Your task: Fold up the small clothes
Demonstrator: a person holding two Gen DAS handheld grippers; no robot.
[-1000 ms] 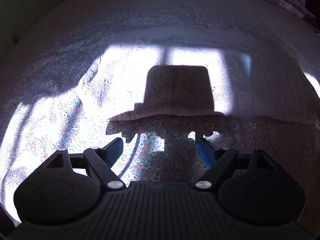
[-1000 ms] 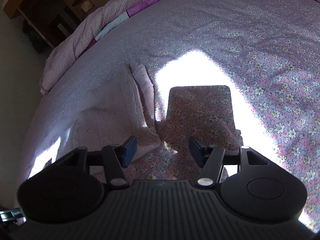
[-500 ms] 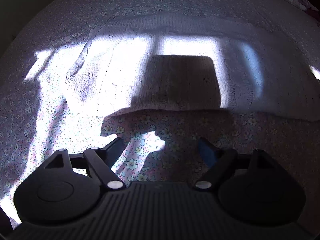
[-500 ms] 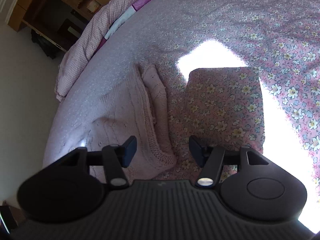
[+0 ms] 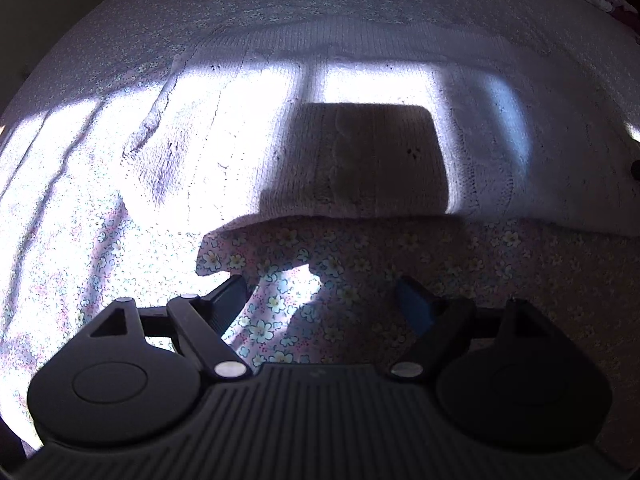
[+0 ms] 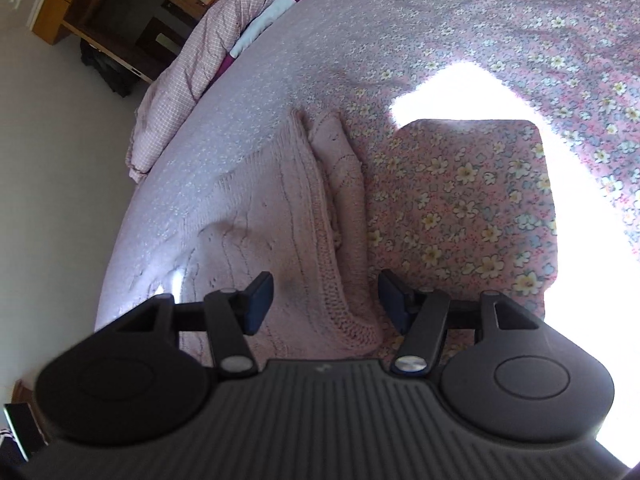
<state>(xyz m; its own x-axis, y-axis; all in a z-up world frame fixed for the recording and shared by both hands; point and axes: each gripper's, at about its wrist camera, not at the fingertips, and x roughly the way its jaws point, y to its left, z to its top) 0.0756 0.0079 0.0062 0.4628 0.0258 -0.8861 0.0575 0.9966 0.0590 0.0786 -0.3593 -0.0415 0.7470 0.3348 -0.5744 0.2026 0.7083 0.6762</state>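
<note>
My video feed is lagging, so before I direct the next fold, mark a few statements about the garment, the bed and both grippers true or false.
1. The pink knitted garment lies on a floral bedsheet. True.
2. The right gripper is clamped on the garment. False: its fingers stand apart with the garment's corner between them, not pinched.
3. The left gripper holds nothing. True: only floral sheet shows between its open fingers.
4. The whole bed is in shade. False: bright sunlight falls across the garment and the sheet.
5. A crumpled pink quilt lies at the far edge of the bed. True.
</note>
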